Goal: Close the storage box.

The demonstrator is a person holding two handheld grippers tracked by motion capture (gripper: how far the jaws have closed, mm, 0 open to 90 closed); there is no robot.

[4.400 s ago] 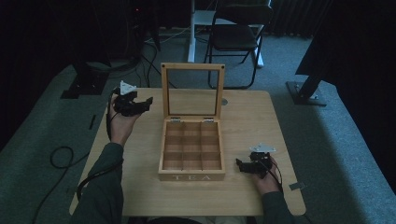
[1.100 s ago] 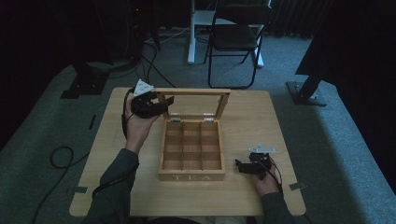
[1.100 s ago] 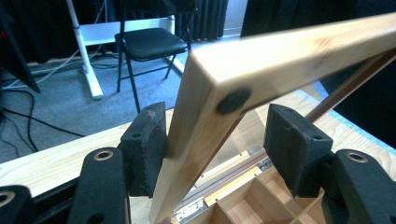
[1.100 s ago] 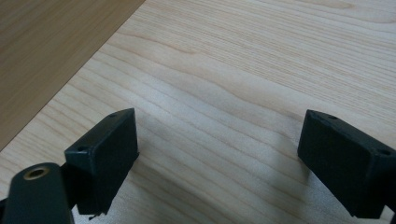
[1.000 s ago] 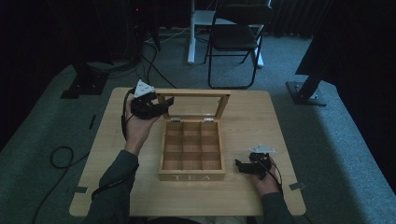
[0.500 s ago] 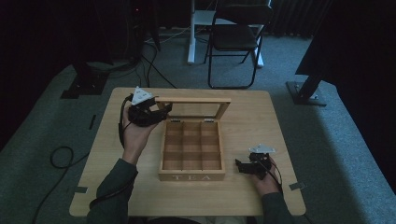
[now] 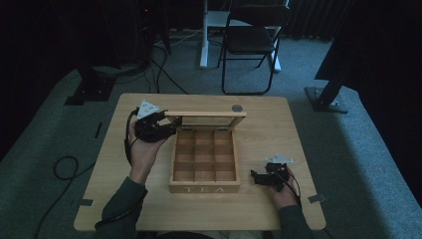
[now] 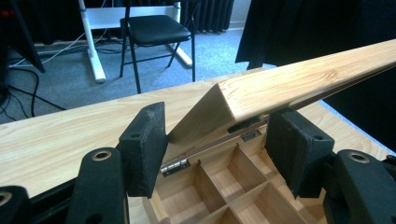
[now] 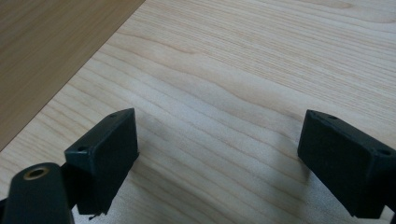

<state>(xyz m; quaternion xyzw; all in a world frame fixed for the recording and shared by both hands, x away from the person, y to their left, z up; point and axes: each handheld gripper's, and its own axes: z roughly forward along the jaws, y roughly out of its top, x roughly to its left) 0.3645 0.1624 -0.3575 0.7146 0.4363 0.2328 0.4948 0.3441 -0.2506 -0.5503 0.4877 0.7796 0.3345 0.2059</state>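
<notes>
Pine-grained lid (image 8: 299, 84) between matte black pads (image 8: 144, 144) of left gripper (image 8: 217, 154).

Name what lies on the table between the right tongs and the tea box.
Nothing: the high view shows a bare strip of table between the right tongs and the tea box.

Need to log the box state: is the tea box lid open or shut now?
Partly open. The lid tilts low over the tea box, its free edge raised, compartments visible; left gripper straddles its corner.
</notes>
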